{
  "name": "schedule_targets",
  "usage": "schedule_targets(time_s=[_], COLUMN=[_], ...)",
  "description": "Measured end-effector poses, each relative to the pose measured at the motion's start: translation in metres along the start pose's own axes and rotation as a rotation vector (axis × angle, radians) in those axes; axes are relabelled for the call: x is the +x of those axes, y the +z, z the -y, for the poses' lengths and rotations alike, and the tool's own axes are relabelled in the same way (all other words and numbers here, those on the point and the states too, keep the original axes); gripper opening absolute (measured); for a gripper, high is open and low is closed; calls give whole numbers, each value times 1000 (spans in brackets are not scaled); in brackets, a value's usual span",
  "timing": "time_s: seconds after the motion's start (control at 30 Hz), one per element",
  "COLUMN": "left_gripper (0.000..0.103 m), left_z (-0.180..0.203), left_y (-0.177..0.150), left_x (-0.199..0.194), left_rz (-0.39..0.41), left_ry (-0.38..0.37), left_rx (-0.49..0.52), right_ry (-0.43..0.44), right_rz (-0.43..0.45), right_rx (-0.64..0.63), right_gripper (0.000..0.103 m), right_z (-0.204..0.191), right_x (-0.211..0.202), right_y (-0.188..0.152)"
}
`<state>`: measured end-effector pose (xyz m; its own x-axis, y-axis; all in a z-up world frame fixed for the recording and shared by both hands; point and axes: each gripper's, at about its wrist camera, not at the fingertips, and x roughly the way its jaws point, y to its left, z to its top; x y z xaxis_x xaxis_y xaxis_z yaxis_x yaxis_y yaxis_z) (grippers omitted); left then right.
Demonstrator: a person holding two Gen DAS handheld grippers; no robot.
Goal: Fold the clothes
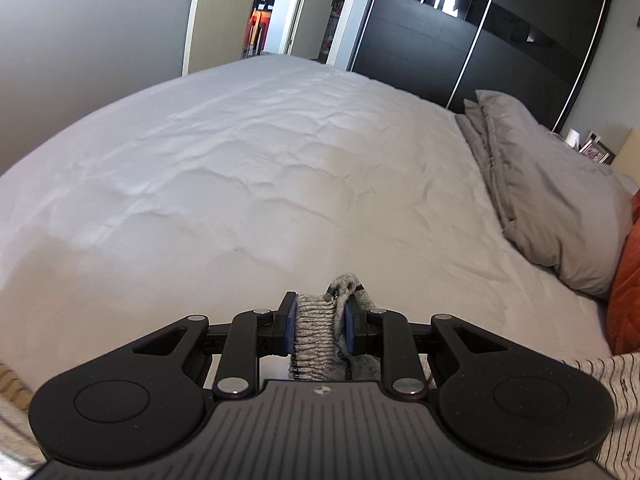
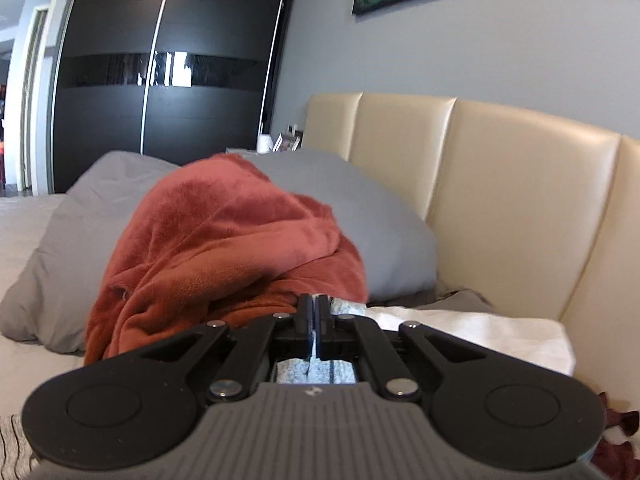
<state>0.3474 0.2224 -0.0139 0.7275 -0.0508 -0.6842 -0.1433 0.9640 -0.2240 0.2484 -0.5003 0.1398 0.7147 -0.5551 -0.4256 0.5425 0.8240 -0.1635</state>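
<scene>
You've got both grippers, L [image 1: 320,322] & R [image 2: 315,312], clamped on the grey sock [image 1: 316,332] above the bed [image 1: 240,180]; no fold yet, rust blanket [image 2: 224,248] by the pillow untouched.

A grey marled knit sock [image 1: 316,330], ribbed cuff bunched, hangs pinched above the white bed sheet [image 1: 240,184].

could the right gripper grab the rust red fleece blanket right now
Probably not yet: the right gripper is shut on a grey marled knit sock. The rust-red fleece blanket lies close ahead, nothing between.
</scene>
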Motion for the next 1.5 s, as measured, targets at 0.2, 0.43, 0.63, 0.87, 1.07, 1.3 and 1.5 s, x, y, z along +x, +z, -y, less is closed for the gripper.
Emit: schedule_targets(time_s=[0.2,0.43,0.63,0.87,1.07,1.3,1.5], left_gripper=[25,68,68,72,72,72,72], left_z=[4,6,14,36,65,106,138], left_y=[-12,-14,-3,-9,-54,-147,-221], left_x=[33,12,-44,-116,-173,-213,-215], left_rz=[-56,-27,22,86,16,-75,-85], left_ry=[-4,15,-39,-56,-148,-279,-302], left_rx=[58,110,120,217,384,575,798], right_ry=[7,4,42,174,310,415,491], right_rz=[-47,-58,-86,-247,-437,-607,-612], right_rx=[2,39,109,205,330,390,359], right_gripper=[5,63,63,50,45,45,46], right_z=[-15,-2,25,50,61,58,41], right_x=[40,25,-28,-95,-128,-140,-164], right_y=[-14,-14,-19,-68,-148,-220,-235])
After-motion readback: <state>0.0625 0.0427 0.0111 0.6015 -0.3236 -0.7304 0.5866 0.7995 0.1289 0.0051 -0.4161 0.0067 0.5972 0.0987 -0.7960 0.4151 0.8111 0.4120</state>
